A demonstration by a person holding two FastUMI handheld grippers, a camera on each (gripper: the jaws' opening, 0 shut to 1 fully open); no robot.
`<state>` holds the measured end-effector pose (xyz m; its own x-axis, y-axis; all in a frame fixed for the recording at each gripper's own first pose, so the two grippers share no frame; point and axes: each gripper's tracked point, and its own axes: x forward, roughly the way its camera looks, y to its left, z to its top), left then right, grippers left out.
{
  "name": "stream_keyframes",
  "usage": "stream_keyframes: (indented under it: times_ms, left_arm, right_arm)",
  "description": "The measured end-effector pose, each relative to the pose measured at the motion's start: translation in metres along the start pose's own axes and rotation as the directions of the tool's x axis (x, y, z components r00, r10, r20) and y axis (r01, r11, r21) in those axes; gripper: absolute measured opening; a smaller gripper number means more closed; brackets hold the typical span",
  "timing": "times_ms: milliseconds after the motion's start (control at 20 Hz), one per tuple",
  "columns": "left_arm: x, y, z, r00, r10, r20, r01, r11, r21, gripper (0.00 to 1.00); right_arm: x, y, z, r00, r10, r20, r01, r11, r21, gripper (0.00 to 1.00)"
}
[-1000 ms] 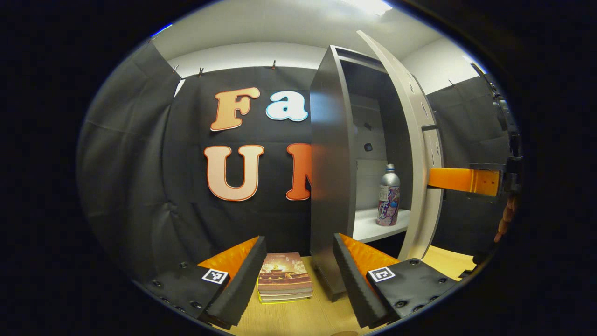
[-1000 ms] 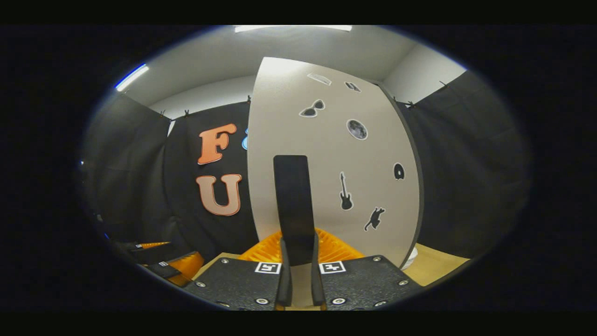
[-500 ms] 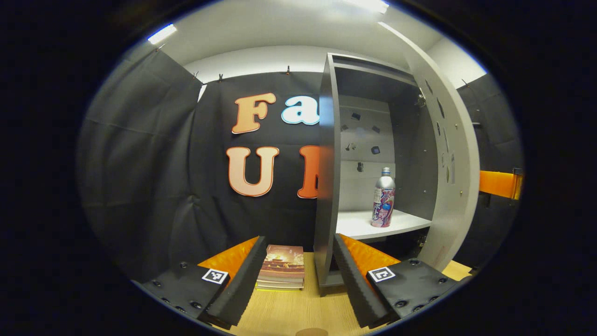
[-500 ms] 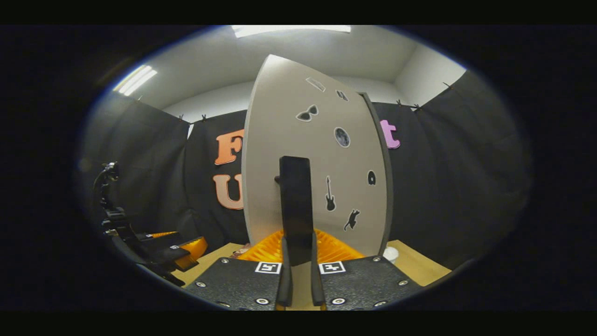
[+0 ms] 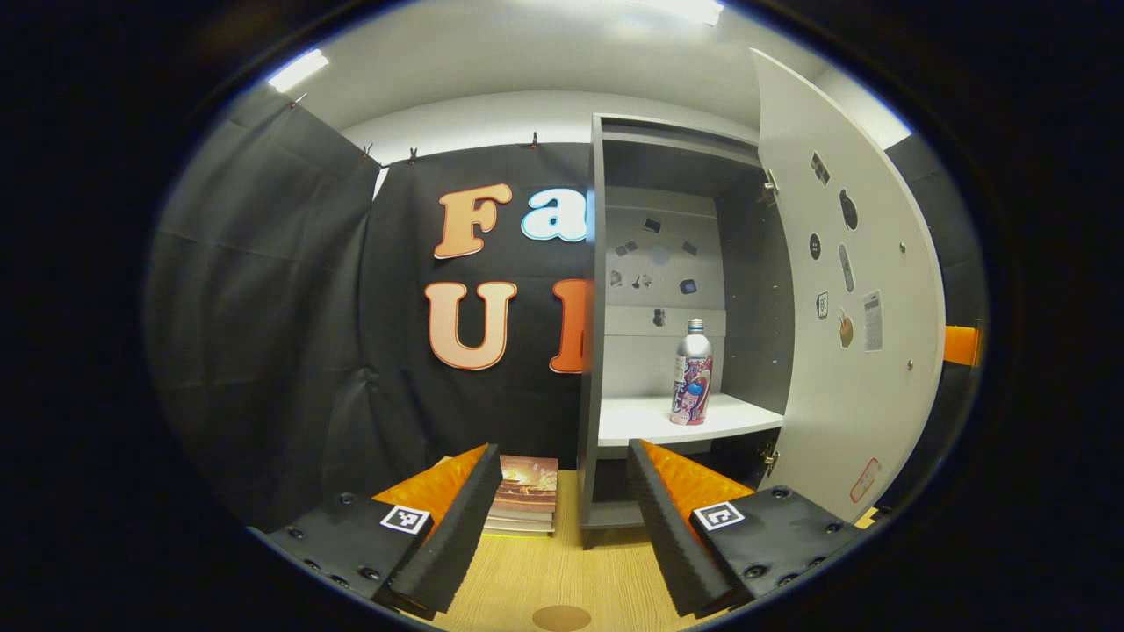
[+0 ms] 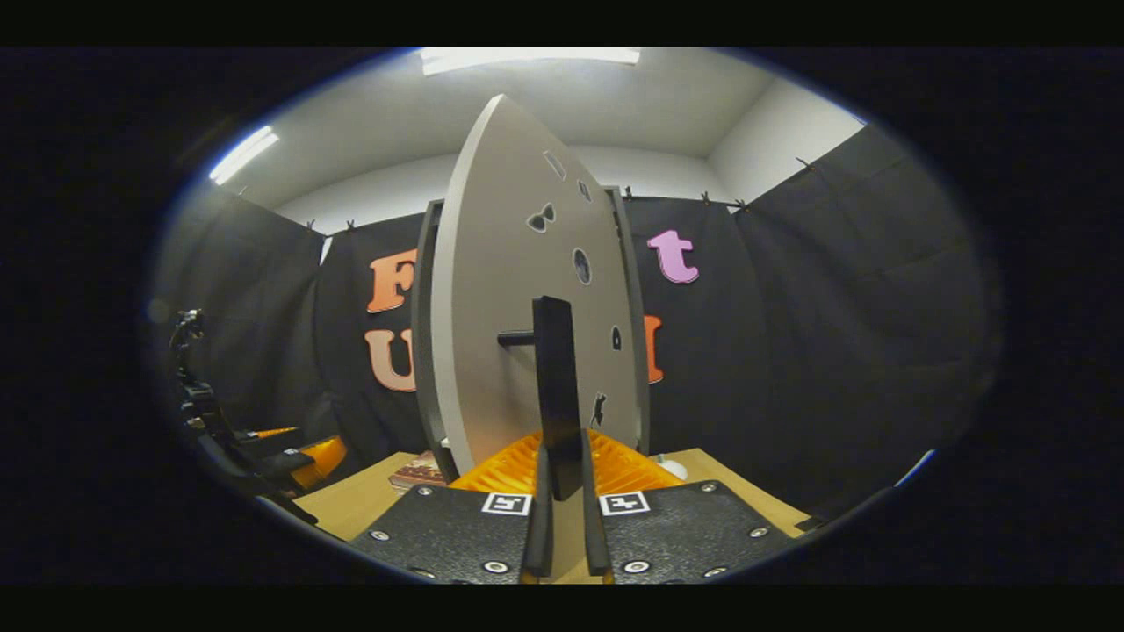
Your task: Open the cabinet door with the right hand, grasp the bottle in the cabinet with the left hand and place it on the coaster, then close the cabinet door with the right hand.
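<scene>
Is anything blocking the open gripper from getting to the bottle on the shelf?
Nothing visible does. The cabinet door is swung open to the right, and the bottle stands alone on the white shelf. The left gripper is open, low in front, with the cabinet's left wall beside the path.

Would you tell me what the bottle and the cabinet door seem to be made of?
The bottle looks like aluminium: bare silvery shoulder and neck, with a printed wrap below. The cabinet door looks like painted or laminated board, matt pale grey and flat; which one is unclear.

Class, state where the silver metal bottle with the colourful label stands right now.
In the left gripper view, the silver metal bottle stands upright on the white shelf inside the open grey cabinet, right of centre.
</scene>
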<state>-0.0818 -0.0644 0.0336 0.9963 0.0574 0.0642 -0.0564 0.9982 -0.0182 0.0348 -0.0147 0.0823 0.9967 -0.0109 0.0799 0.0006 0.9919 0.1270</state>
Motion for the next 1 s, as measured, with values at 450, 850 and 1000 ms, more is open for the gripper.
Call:
stream_keyframes:
  times_ms: [450, 850, 1000]
  left_arm:
    - [0.020, -0.031, 0.002, 0.998, -0.064, 0.007, 0.064, 0.998, 0.001, 0.93]
    - [0.030, -0.072, 0.004, 0.988, -0.152, 0.008, 0.152, 0.988, 0.005, 0.93]
    - [0.031, -0.079, -0.001, 0.985, -0.175, -0.003, 0.174, 0.985, -0.013, 0.93]
  right_arm:
    - [-0.003, -0.050, 0.007, 0.995, -0.098, 0.036, 0.101, 0.992, -0.072, 0.10]
    - [-0.001, -0.058, 0.007, 0.993, -0.110, 0.037, 0.110, 0.994, -0.002, 0.17]
    - [-0.004, -0.075, 0.010, 0.987, -0.150, 0.054, 0.153, 0.986, -0.068, 0.31]
